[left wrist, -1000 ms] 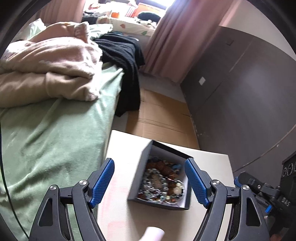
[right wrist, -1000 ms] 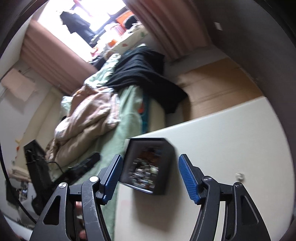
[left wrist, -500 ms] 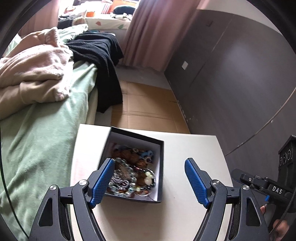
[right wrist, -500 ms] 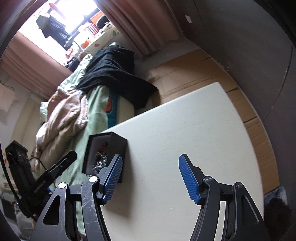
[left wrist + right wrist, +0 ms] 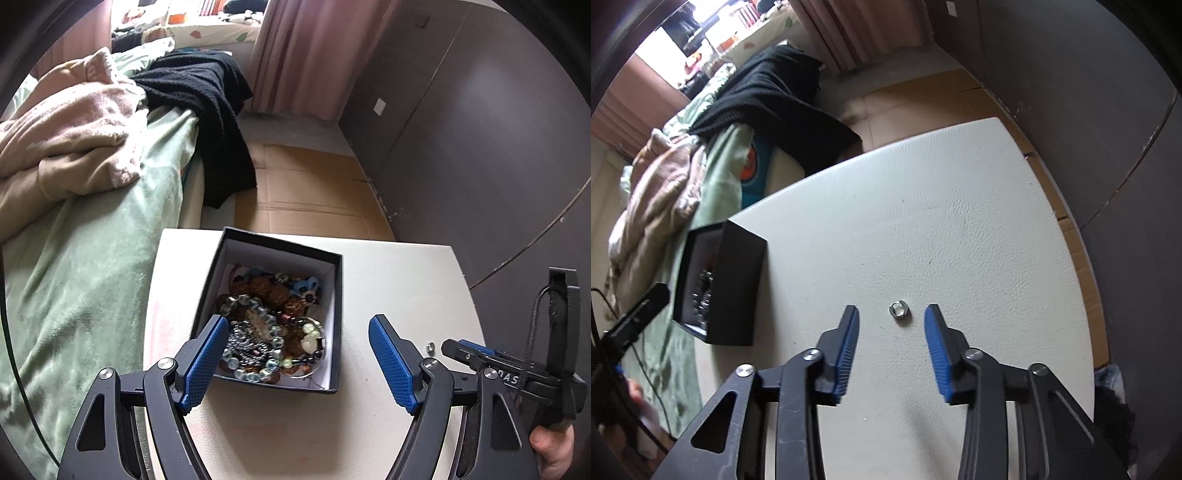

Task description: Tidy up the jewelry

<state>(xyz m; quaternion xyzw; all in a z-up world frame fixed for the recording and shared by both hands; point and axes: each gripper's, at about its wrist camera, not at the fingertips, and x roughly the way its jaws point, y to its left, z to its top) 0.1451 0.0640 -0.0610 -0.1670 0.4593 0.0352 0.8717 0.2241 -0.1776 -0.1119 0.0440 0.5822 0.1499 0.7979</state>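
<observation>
Jewelry sits in two places on the counter [image 5: 923, 221]: a small silver ring [image 5: 899, 309] lies loose on the bare surface, and the rest — beaded bracelets and pendants [image 5: 266, 332] — is heaped in an open black box [image 5: 334, 321] near the counter's bed-side edge.

Right hand-held gripper [image 5: 891, 317]: half a second ago its jaws stood wide over an empty stretch of counter, with the box just beside its left pad. It now hangs lower and farther from the box, angled steeply down, with the ring between its fingertips. The jaws are closing. A clear gap shows on each side of the ring, so neither pad touches it and nothing is held. The ring lies slightly nearer the right pad than the left. Judgement: this is the pick of the stray ring, presumably for transfer to the box. The ring is small and flat on the surface, so it may slip out if the pads meet above it.

Left hand-held gripper [image 5: 297, 343]: jaws wide apart, holding nothing. It hovers over the near part of the box; its left pad overlaps the box's near left corner, but contact cannot be confirmed. A second ago the box lay centred between its pads — it now lies toward the left one.

Beyond the counter: a bed [image 5: 92, 258] with green sheet and heaped blankets, and cardboard [image 5: 303, 192] on the floor.
</observation>
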